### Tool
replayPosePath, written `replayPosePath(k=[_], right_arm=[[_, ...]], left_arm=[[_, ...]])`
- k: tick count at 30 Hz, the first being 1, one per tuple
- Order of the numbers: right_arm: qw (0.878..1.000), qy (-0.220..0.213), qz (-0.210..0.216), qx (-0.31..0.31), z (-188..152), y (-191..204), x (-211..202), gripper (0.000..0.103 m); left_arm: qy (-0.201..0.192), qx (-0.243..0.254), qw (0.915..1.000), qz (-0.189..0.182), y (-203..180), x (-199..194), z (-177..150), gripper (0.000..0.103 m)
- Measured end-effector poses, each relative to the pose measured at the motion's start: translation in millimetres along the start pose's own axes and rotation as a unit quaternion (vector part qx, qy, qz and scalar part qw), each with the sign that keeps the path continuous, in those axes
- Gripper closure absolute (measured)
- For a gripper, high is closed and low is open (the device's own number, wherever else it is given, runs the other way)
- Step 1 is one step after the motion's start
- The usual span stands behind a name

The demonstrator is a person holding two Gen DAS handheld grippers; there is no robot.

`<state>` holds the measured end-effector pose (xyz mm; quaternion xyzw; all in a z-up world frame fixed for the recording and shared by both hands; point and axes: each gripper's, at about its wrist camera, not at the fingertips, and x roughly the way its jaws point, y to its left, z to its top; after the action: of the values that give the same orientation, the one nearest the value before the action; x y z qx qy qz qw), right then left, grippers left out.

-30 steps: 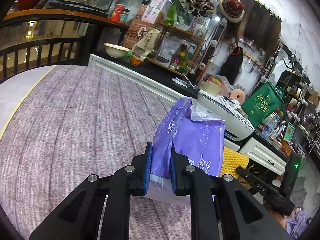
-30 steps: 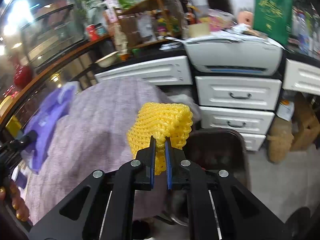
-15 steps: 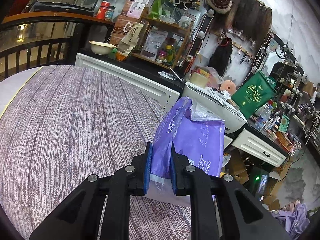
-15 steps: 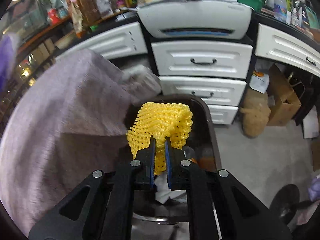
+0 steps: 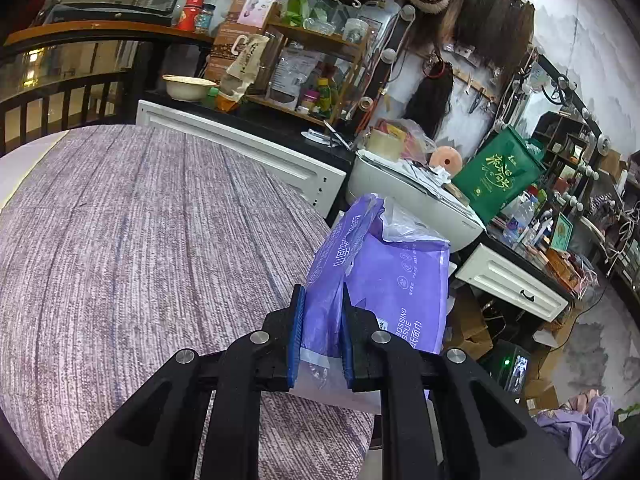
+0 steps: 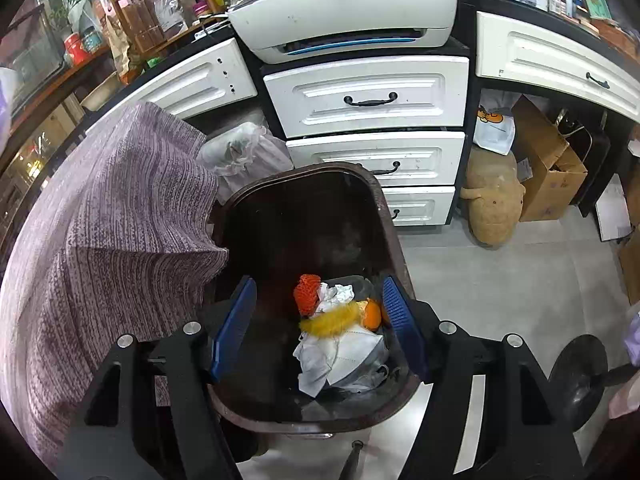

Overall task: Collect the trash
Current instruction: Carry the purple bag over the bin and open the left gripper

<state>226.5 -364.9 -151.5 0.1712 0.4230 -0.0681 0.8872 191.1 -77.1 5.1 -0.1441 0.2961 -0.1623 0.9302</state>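
Observation:
My left gripper (image 5: 320, 334) is shut on a purple tissue wrapper (image 5: 380, 276) and holds it up above the right edge of the purple-clothed table (image 5: 120, 240). My right gripper (image 6: 316, 328) is open and empty, right above a dark brown trash bin (image 6: 388, 224). The yellow foam net (image 6: 332, 322) lies inside the bin among white crumpled paper (image 6: 340, 354), an orange-red net (image 6: 306, 294) and an orange piece (image 6: 373, 312).
The clothed table edge (image 6: 120, 232) hangs left of the bin. White drawers (image 6: 368, 100) and a printer (image 6: 344, 12) stand behind it. A clear bag (image 6: 240, 152), a plush toy (image 6: 494, 200) and cardboard boxes (image 6: 548, 168) sit on the floor. Cluttered shelves (image 5: 304, 60) line the wall.
My right gripper moved from the table to above the bin, opened and let go of the yellow net, which dropped in. My left gripper still holds the purple wrapper.

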Motion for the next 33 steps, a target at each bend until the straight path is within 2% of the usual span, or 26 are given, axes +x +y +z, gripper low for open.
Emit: replayPosePath(k=[10,16,21,28,30,32,33], right_arm=[[0.999,-0.036,0.007,0.038,4,-23,-35,0.037],[0.996,-0.071,-0.004,0.06,8,-40,-62,0.037],[0.992,-0.094,-0.02,0.082,13,-62,-79,0.033],[0.989,-0.097,-0.04,0.106,12,-90,-85,0.033],[0.989,-0.095,-0.042,0.109,12,-97,-85,0.033],[0.988,-0.098,-0.047,0.11,11,-101,-87,0.033],[0.988,-0.097,-0.05,0.111,11,-103,-87,0.032]], left_arm=[[0.02,0.028,0.9988,-0.035,-40,22,-6,0.087],[0.057,0.059,0.9953,-0.051,-78,51,-31,0.087],[0.08,0.103,0.9906,-0.042,-108,77,-57,0.087],[0.112,0.136,0.9843,-0.014,-126,116,-74,0.086],[0.118,0.142,0.9827,-0.008,-128,124,-80,0.083],[0.134,0.147,0.98,-0.008,-131,134,-88,0.073],[0.139,0.152,0.9786,-0.005,-132,138,-91,0.058]])
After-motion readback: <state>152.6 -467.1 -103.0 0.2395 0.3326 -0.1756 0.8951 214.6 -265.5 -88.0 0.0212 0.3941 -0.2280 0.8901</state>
